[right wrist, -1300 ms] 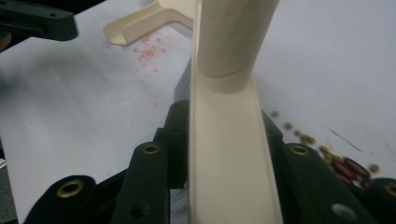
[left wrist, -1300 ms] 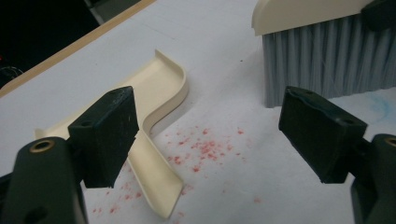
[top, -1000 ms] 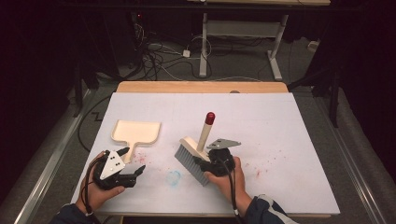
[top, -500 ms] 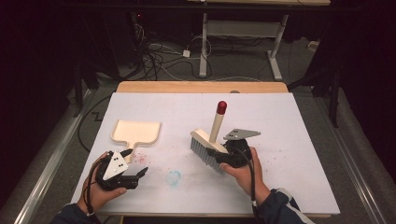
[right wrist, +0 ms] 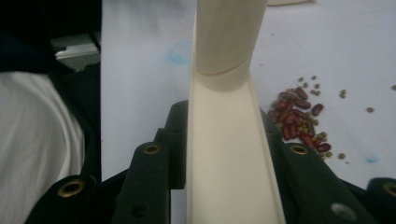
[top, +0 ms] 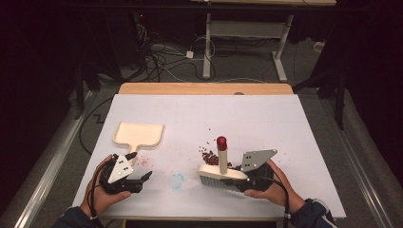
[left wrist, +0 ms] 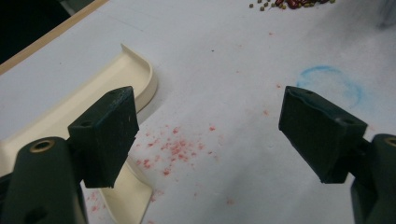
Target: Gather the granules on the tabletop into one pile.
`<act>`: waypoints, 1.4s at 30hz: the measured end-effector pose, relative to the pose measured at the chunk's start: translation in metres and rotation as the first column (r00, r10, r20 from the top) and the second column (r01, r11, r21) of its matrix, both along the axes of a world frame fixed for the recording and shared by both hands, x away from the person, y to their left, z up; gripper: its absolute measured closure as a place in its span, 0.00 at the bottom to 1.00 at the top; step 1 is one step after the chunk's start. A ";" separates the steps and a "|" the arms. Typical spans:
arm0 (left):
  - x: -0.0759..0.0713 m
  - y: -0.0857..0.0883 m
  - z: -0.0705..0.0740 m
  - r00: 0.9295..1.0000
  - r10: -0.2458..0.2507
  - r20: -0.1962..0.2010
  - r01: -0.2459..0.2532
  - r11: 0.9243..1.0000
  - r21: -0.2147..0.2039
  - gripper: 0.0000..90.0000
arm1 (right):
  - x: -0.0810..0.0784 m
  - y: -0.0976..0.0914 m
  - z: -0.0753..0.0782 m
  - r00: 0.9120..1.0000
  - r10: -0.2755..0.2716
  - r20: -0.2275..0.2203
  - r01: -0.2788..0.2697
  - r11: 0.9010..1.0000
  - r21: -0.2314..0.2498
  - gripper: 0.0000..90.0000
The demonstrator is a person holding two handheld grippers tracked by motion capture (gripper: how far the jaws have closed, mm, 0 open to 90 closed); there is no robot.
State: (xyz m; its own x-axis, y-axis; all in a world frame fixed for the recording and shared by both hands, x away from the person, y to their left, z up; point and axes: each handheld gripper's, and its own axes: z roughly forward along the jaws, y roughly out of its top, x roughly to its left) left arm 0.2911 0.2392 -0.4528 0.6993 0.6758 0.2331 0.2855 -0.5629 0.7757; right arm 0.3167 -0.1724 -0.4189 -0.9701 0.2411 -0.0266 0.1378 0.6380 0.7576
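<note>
Since the earlier frame the brush (top: 222,175) had shifted rightward, beside the beans (top: 207,156). Left gripper (top: 141,167) stood wide apart, empty, the dustpan (top: 139,133) at its 12 o'clock. Right gripper (top: 240,182) clamped the brush, beans at 11 o'clock

A cream brush (top: 222,175) with a red-tipped upright handle stands bristles-down on the white worktop (top: 266,118), just beside a small heap of red and green beans (top: 207,156), with a cream dustpan (top: 139,134) lying flat well to its left.
</note>
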 end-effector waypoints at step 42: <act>0.002 -0.003 -0.003 1.000 -0.019 -0.016 0.019 1.000 0.019 0.21 | 0.064 -0.047 0.019 0.936 -0.326 0.132 0.304 0.938 0.165 0.75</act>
State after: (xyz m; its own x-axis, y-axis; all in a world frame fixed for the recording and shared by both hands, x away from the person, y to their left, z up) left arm 0.2927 0.2358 -0.4556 0.7157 0.6578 0.2347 0.2863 -0.5829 0.7605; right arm 0.3806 -0.2191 -0.3995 -0.8303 0.5456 -0.1139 0.1884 0.4671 0.8639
